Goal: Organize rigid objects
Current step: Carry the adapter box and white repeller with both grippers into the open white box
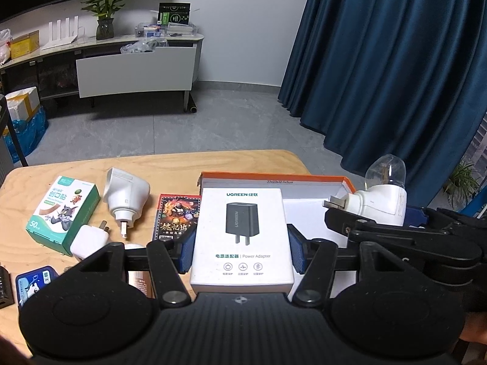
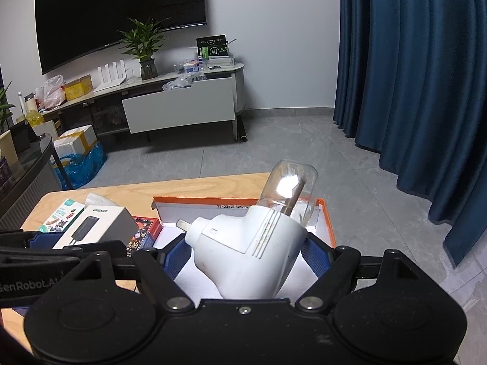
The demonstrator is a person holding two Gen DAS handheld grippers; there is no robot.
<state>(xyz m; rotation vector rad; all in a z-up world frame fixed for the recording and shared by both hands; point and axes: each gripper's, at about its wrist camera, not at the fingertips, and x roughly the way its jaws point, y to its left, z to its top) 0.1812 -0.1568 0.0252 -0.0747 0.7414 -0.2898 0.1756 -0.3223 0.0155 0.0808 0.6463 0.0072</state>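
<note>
My left gripper (image 1: 240,252) clamps the adapter box (image 1: 242,237); my right gripper (image 2: 246,258) clamps the nightlight (image 2: 252,243), both over the tray (image 2: 327,222) ahead, apparently empty; several items (image 1: 126,200) wait leftward.

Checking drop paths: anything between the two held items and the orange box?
Nothing visible. The left gripper holds the UGREEN box at the orange box near edge; the right gripper holds the plug-in lamp over its bare white floor.

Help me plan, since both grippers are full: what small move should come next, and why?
Probably lower the right gripper to set the white plug-in night light with clear bulb into the orange-rimmed white cardboard box; it already hangs over the bare interior, while the left gripper holds the white UGREEN adapter box.
</note>
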